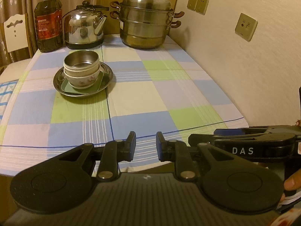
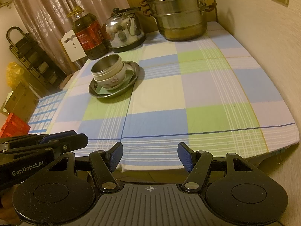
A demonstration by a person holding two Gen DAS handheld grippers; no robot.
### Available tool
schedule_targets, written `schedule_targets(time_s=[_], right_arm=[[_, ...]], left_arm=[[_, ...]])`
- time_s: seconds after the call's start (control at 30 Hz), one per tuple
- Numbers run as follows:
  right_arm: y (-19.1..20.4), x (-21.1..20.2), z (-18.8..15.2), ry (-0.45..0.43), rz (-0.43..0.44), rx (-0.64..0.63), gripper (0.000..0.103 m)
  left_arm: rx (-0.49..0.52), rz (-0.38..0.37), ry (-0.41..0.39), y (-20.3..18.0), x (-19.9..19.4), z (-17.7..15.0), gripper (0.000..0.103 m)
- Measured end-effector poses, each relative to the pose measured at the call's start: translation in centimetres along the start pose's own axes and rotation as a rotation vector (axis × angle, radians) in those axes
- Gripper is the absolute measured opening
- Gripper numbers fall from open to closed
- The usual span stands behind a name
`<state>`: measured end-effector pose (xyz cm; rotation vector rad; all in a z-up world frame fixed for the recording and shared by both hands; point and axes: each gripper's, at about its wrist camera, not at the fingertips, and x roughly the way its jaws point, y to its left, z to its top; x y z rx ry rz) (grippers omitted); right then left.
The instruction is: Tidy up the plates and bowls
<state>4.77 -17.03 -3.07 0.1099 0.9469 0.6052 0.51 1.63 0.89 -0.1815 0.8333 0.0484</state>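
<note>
Bowls (image 1: pixel 81 69) are stacked on a steel plate (image 1: pixel 105 82) at the far left of the checked tabletop (image 1: pixel 169 94). Both grippers, left (image 1: pixel 145 146) and right (image 2: pixel 150 157), are held empty at the near edge, fingers parted, the left narrowly.

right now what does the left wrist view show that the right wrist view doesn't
Only the left wrist view: both paired wall sockets whole, and a fingertip at the right edge.

Only the right wrist view: a black folding rack, a yellow bag and a red crate left of the table.

Both: the stacked bowls on the metal plate, oil bottle, kettle, steamer pot, checked tablecloth, and both grippers empty over the near edge.
</note>
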Motion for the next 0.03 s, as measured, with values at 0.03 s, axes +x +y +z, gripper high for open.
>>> schedule_targets(time_s=[0.03], right_arm=[[0.01,0.04,0.05,0.000,0.001,0.001,0.065]], left_arm=[[0.000,0.002,0.002,-0.07,0.00,-0.01,0.020]])
